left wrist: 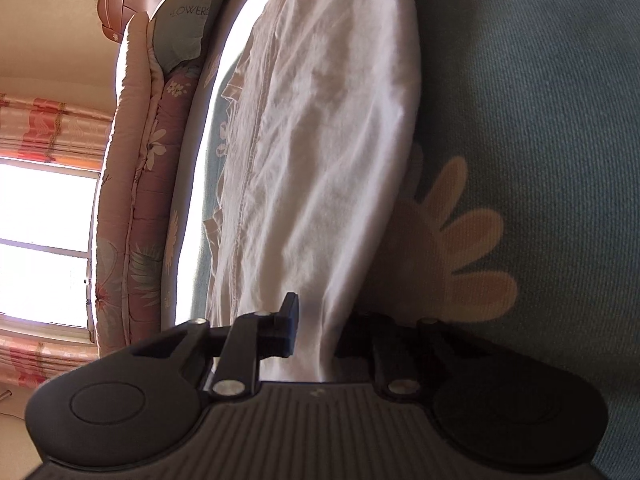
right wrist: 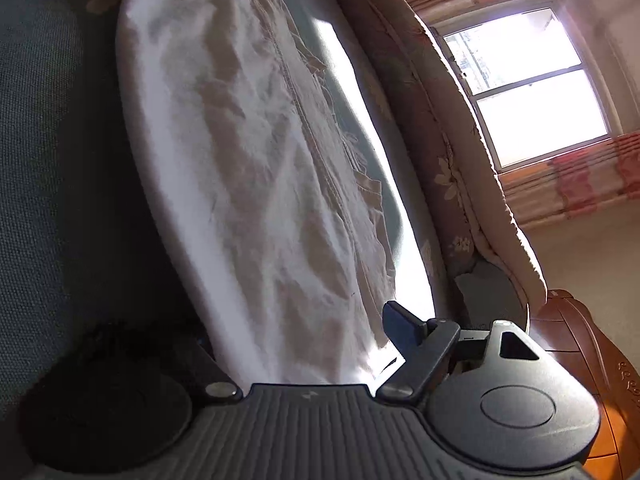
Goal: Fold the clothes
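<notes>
My left gripper (left wrist: 316,332) has its fingers clamped on one end of the white garment (left wrist: 320,152), the cloth running out between them along the teal flowered bed (left wrist: 540,120). My right gripper (right wrist: 304,344) has the garment's other end between its fingers, though I cannot tell if they pinch it. A rolled floral quilt (left wrist: 136,184) lies along the bed's far edge, toward the window (right wrist: 532,84).
</notes>
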`<action>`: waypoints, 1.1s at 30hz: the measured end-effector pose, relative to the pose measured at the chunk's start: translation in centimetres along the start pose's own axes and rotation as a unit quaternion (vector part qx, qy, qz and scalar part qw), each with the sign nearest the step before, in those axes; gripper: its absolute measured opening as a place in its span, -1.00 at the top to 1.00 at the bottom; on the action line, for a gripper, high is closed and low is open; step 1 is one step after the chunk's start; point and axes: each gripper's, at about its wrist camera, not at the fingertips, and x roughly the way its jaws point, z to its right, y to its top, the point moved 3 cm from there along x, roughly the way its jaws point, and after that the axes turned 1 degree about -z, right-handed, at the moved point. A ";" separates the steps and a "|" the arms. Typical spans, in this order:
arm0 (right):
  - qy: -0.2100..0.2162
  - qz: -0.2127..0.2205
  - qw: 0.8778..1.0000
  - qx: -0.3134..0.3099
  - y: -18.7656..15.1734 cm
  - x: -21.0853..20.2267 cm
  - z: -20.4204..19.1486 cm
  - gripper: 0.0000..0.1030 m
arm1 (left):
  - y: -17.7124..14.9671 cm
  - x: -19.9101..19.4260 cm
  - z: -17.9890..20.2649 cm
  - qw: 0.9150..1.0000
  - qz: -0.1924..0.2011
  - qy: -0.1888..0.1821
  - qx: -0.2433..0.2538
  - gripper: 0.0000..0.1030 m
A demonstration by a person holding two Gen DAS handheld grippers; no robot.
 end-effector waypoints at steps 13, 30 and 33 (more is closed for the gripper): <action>0.013 -0.018 0.997 -0.071 0.8 0.8 -3.0 0.83 | -0.1 0.1 0.1 1.000 -0.005 0.020 -0.009 1.00; -0.001 -0.019 0.989 -0.145 0.8 3.5 -2.6 0.84 | -0.3 0.8 -0.4 1.000 -0.004 0.017 -0.015 1.00; 0.006 -0.024 0.991 -0.132 1.1 4.1 -2.0 0.86 | -0.2 0.8 -0.7 1.000 -0.006 0.014 -0.013 1.00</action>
